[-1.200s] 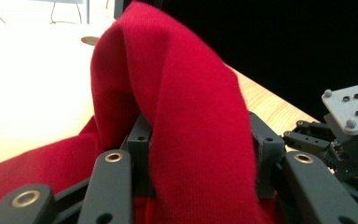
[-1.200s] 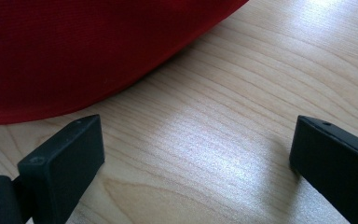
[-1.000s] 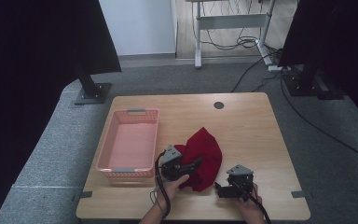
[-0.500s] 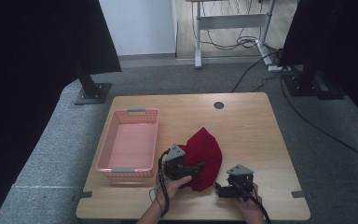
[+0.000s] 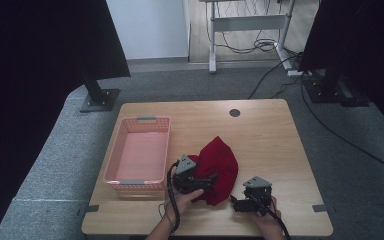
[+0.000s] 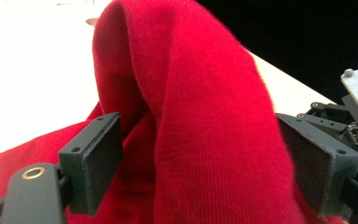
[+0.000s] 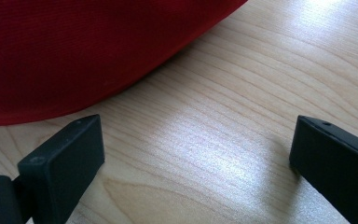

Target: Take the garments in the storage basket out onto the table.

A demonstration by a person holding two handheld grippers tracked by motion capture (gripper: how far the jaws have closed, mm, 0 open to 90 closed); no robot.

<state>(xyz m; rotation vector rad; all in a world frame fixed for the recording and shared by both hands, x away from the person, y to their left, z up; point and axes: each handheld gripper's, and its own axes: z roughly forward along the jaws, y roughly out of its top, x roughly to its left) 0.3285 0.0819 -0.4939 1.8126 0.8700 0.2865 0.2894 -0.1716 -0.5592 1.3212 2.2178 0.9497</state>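
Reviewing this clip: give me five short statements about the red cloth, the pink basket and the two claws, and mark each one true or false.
1. The red cloth lies on the wooden table, outside the pink basket. True.
2. The left claw is clamped shut on a fold of the cloth. False: its jaws have just been opening and now stand wide; a raised fold sits between them and the left pad is clear of it.
3. The right claw holds a corner of the cloth. False: its jaws are open over bare wood, with the cloth's edge just beyond them.
4. The basket has nothing in it. True.
5. The basket stands to the right of the cloth in the high view. False: it stands to the left.
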